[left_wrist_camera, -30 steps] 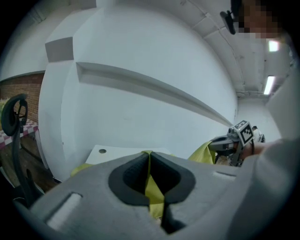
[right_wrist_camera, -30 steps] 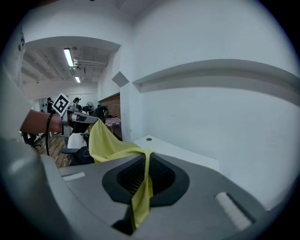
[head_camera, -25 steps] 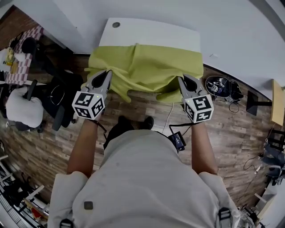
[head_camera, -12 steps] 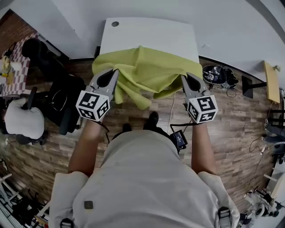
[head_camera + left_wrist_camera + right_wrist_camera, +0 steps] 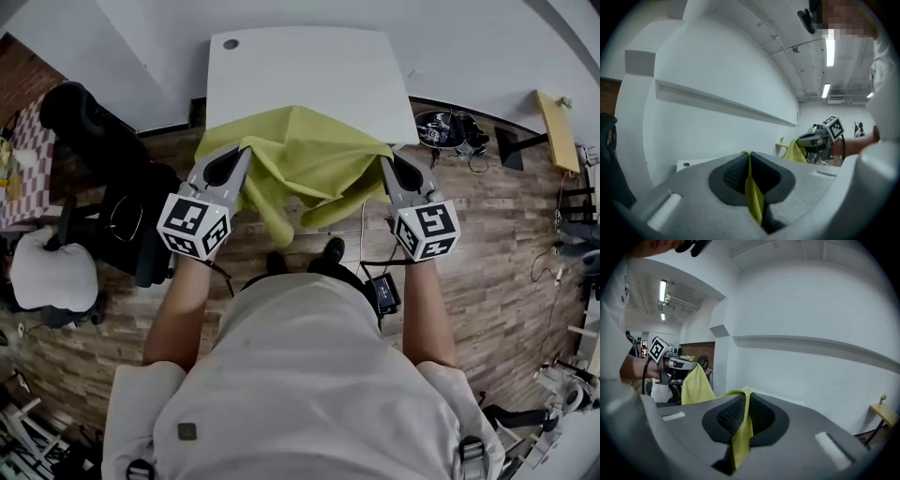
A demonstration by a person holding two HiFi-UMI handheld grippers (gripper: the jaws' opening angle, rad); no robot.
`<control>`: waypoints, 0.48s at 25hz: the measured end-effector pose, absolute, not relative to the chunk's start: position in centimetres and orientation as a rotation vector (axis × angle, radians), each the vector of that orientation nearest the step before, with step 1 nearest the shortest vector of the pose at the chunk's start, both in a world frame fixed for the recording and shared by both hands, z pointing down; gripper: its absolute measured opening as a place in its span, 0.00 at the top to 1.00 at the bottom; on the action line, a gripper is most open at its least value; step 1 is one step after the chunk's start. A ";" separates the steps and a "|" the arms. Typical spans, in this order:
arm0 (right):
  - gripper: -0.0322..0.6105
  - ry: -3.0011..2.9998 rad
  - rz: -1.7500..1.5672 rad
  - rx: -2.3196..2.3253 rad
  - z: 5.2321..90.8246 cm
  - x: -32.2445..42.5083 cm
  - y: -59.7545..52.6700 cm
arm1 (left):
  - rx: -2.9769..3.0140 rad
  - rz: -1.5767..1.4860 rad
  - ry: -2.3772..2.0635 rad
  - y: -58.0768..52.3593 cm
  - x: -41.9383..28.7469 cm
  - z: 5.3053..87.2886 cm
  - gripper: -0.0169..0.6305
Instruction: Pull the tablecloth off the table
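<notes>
A yellow-green tablecloth (image 5: 302, 161) hangs bunched between my two grippers in the head view. Its far edge just overlaps the near edge of the white table (image 5: 309, 70), whose top is otherwise bare. My left gripper (image 5: 244, 152) is shut on the cloth's left corner. In the left gripper view a folded strip of cloth (image 5: 753, 199) is pinched between the jaws of that gripper (image 5: 749, 154). My right gripper (image 5: 385, 161) is shut on the right corner. The right gripper view shows the cloth (image 5: 740, 437) clamped in its jaws (image 5: 749, 392) and draping out toward the left gripper (image 5: 670, 362).
A black office chair (image 5: 103, 131) stands left of the table, with a white padded seat (image 5: 52, 272) nearer me. On the wood floor lie a black box with a cable (image 5: 382, 292) and a pile of cables (image 5: 450, 131). A wooden shelf (image 5: 553, 117) is at the right wall.
Both grippers have drawn back toward me with the cloth. It has slid off most of the table, and far more of the bare white top shows.
</notes>
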State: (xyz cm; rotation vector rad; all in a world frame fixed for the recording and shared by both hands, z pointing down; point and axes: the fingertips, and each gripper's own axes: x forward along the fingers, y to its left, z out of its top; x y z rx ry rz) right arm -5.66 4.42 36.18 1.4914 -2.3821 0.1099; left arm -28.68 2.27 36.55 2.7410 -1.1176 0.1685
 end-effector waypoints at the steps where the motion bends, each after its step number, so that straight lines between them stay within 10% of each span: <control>1: 0.92 -2.380 0.102 1.498 36.0 -5.6 4.9 | 2.747 0.164 -1.108 2.6 -28.5 36.4 0.97; 12: 0.92 -2.413 0.066 1.509 34.0 -1.8 9.3 | 2.778 0.144 -1.111 6.6 -24.3 34.1 0.97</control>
